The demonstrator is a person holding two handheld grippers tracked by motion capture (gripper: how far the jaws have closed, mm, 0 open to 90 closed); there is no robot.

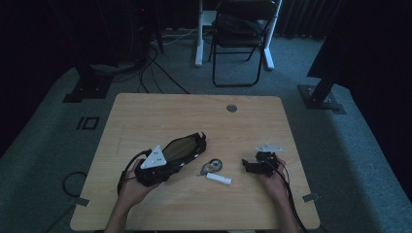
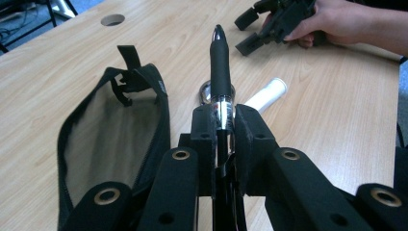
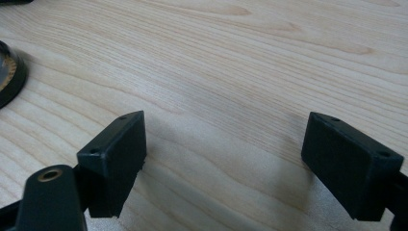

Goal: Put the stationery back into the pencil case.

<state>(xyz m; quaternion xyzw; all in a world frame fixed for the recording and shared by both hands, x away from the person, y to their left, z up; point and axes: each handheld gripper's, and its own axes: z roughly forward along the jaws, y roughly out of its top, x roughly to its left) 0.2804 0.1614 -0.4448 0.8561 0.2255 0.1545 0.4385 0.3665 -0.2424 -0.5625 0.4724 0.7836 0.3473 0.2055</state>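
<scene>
Pinched upright in the left claw [image 2: 222, 144], a slim black-and-chrome pen [image 2: 220, 67] stands just right of the open black mesh pouch [image 2: 115, 130]. Lowering it tip-first into that mouth should work best. Right claw [image 3: 226, 159] rests spread on the wooden counter [image 3: 240, 62].

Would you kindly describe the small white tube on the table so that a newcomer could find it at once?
Start at the wooden table and find the black mesh pouch lying open left of centre. Just right of it sits a round metal-rimmed object, and the white tube lies beside that, nearer the person. It is the only white, cylindrical item among dark ones.
</scene>
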